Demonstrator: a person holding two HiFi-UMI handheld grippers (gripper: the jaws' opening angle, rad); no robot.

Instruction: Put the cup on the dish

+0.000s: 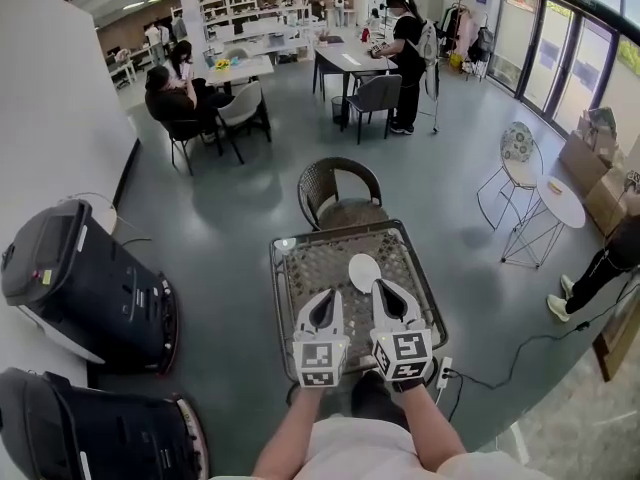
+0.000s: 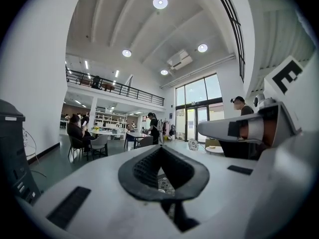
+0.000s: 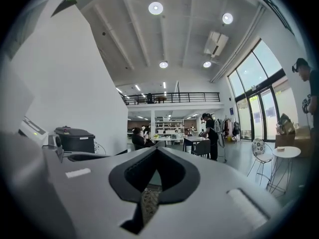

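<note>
Holding left claw (image 1: 324, 294) & right claw (image 1: 384, 285) side by side over near edge of tabletop (image 1: 305, 268), both pressed together, empty – prob. parked clear of bare dish (image 1: 363, 271) mid-tabletop.

A: Where does your head camera sit?
B: High above you, facing steeply down. The wicker table (image 1: 310, 268) lies close at 6 o'clock, and everything farther off climbs toward 12.
A: And the two on your grippers?
B: Each rides just behind its jaws and looks level, straight ahead. From the left gripper (image 1: 322, 303), the right gripper (image 1: 388, 293) fills 3 o'clock. All three share the standing person (image 1: 408, 53) by the far desk (image 1: 345, 61).
</note>
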